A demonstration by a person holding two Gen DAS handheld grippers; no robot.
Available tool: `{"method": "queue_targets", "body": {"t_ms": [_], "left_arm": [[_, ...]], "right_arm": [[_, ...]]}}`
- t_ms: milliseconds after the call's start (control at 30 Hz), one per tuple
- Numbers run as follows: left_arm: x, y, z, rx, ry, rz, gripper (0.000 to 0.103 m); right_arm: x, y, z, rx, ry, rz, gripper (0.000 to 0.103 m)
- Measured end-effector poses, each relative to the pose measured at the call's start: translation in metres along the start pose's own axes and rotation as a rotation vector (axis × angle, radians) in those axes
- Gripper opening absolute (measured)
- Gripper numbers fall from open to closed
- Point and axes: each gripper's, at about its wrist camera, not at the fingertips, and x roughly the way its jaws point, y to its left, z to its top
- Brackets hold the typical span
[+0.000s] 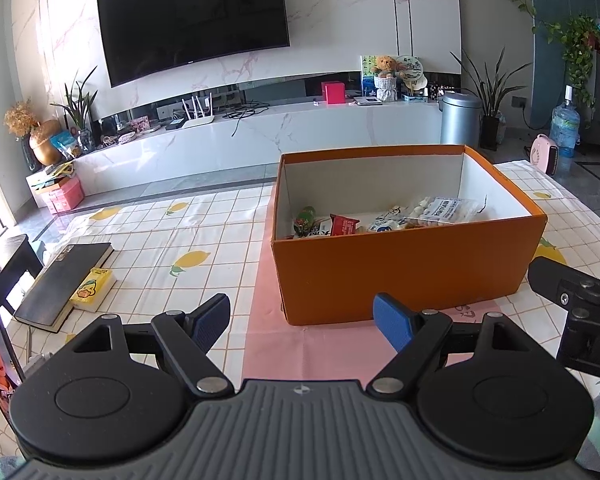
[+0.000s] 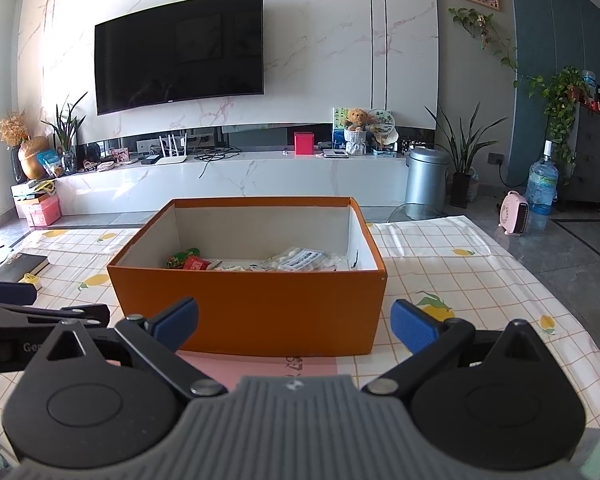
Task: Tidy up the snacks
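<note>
Lying in the orange box [image 2: 248, 312] mid-surface, the snacks [image 1: 384, 218] look light, soft and crinkly, best pinched by a packet edge. Both tongs, left [image 1: 302, 322] and right [image 2: 294, 326], hang spread wide and empty just before the box's near wall.

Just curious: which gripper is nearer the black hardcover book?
Left. The left gripper hovers just right of the black hardcover book; the right gripper faces the orange cardboard box, farther away.
</note>
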Motion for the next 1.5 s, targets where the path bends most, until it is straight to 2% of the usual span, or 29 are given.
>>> {"method": "queue_targets", "body": {"t_ms": [1500], "left_arm": [[-0.0043,-0.0016,0.0026,-0.012,-0.006,-0.003,0.095]], "right_arm": [[-0.0009,-0.0007,-0.0001,0.002,0.036,0.010,0.099]]}}
